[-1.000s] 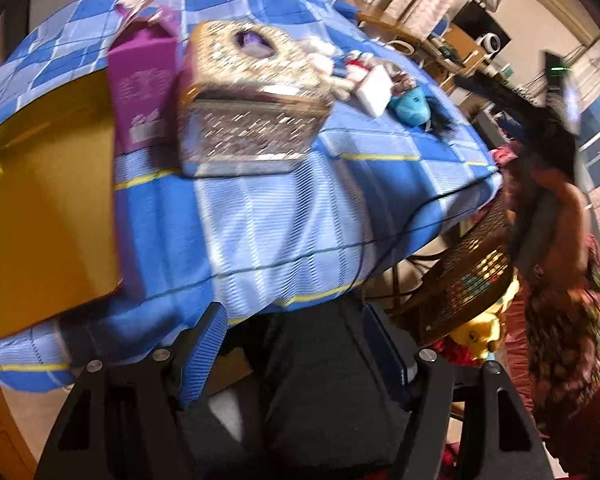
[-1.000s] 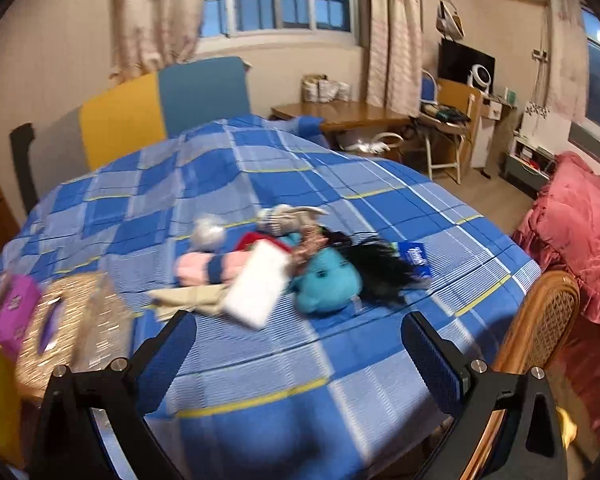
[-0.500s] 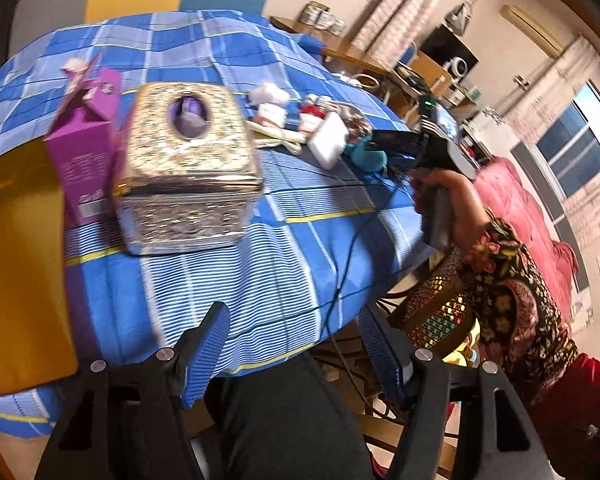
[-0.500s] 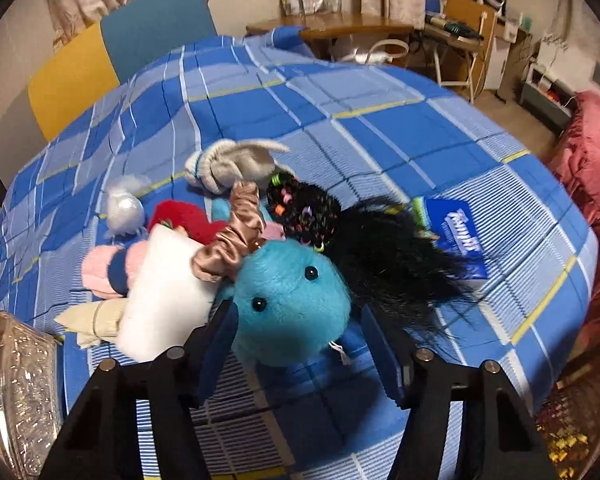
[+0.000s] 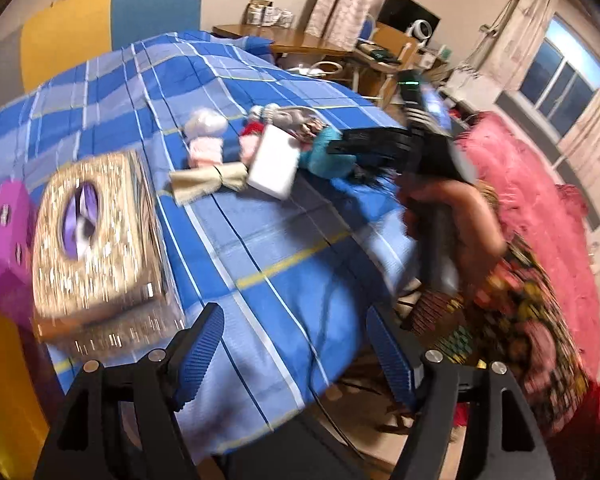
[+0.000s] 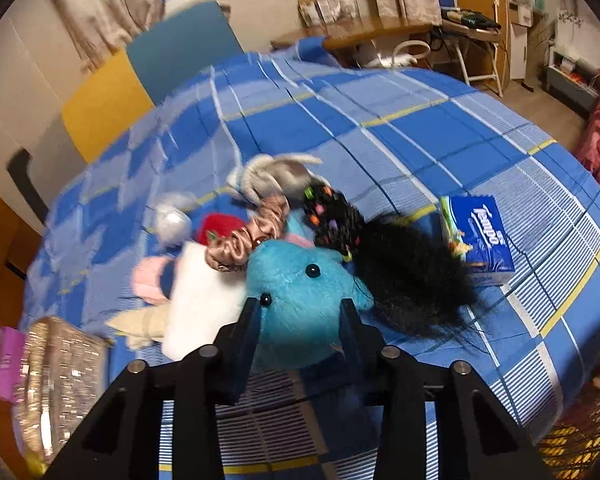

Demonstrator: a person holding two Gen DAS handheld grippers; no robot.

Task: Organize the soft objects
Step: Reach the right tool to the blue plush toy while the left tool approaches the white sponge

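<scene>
The right claw (image 6: 302, 306) is closing on the blue plush (image 6: 300, 276), its pads pressed into both sides. The plush lies on the checked table (image 6: 400, 128), in a heap of soft things: a white pad (image 6: 204, 304) to its left, a satin scrunchie (image 6: 244, 240) above, black hair (image 6: 408, 280) to its right. A tissue pack (image 6: 476, 236) sits just past the hair. The left claw (image 5: 296, 356) is opening, empty, over the table edge, near a gold box (image 5: 96, 236).
</scene>
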